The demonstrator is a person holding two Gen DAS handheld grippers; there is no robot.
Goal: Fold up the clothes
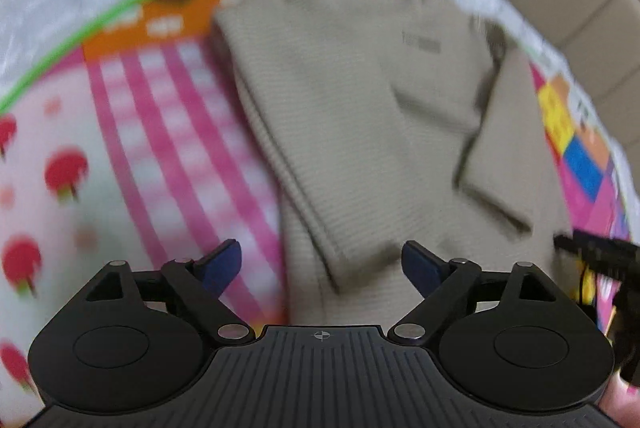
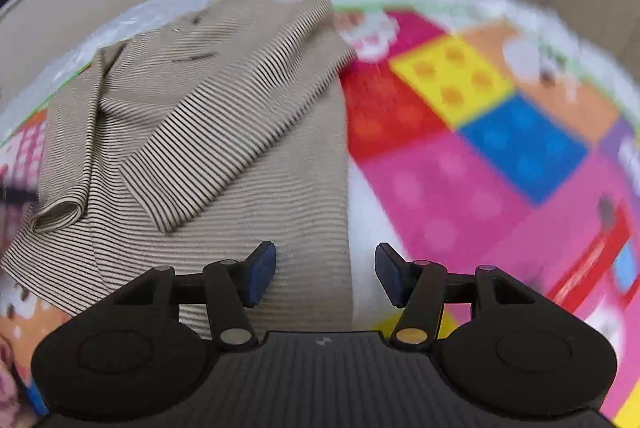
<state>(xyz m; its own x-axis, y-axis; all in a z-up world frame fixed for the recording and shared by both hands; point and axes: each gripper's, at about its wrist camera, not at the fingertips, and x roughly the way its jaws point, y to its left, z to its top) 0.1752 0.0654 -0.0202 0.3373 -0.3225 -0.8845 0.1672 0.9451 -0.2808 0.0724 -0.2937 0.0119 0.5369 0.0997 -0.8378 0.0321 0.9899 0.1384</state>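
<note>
Beige ribbed sweater [image 1: 360, 100] lies sleeves-folded on mat [image 2: 480, 156] ahead of my left gripper [image 1: 322, 264] and right gripper [image 2: 325, 274], both released, gripping nothing.

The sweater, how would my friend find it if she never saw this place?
Look for the bright play mat with coloured squares and pink checks. On it lies one beige ribbed sweater with thin dark stripes, both sleeves folded over its front. Everything around it is colourful or white; it alone is plain beige.
</note>
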